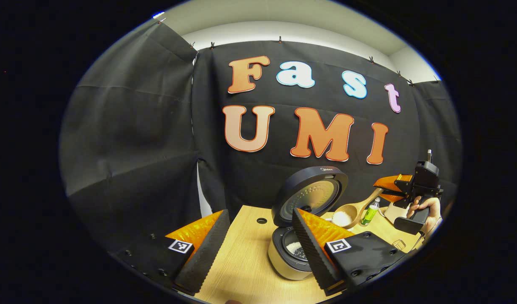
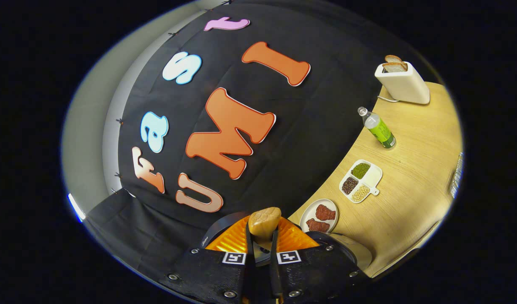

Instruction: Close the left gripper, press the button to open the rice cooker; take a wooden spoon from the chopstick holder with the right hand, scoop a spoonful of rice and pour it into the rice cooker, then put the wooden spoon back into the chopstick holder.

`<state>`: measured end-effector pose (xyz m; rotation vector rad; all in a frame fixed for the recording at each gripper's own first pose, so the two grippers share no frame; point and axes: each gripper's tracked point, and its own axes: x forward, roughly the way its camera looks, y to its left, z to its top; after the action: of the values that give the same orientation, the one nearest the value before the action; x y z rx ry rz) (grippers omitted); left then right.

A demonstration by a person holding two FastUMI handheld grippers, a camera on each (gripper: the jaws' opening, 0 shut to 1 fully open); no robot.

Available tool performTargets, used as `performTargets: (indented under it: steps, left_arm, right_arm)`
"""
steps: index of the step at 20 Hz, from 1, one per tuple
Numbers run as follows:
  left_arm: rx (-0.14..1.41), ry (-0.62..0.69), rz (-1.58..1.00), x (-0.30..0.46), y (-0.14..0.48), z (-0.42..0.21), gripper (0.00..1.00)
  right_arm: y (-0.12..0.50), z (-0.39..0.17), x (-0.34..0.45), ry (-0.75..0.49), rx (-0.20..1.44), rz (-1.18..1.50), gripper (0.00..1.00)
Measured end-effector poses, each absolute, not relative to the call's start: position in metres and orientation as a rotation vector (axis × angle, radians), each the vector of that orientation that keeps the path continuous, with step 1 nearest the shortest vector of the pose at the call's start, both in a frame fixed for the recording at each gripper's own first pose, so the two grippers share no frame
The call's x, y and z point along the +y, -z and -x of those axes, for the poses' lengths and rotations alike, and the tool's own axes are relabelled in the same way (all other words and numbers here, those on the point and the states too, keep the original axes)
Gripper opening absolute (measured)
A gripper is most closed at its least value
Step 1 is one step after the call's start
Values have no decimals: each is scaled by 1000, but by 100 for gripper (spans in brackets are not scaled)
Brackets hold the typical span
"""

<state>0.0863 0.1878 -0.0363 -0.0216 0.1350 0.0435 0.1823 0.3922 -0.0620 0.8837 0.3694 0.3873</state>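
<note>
The right gripper (image 1: 387, 185), clamped on a wooden spoon (image 1: 354, 211), holds its rice-heaped bowl just above the open rice cooker (image 1: 290, 249); the left gripper (image 1: 258, 249) waits, fingers wide apart.

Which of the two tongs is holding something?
The right tongs, shut on the wooden spoon with rice in its bowl. The left tongs stand open, holding nothing.

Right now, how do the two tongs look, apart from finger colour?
Each tong has a black body with screws and two square black-and-white markers, one by each finger. The left tong has wedge-shaped fingers with ribbed faces. The right tong shows the same build, with a pistol-like black handle in a bare hand.
</note>
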Motion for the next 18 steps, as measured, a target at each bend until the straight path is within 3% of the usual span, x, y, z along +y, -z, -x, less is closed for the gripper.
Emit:
performTargets:
  steps: [18]
  left_arm:
    - [151, -60, 26, 200, 45, -87, 98]
  right_arm:
    - [68, -169, 445, -487, 196, -358, 12]
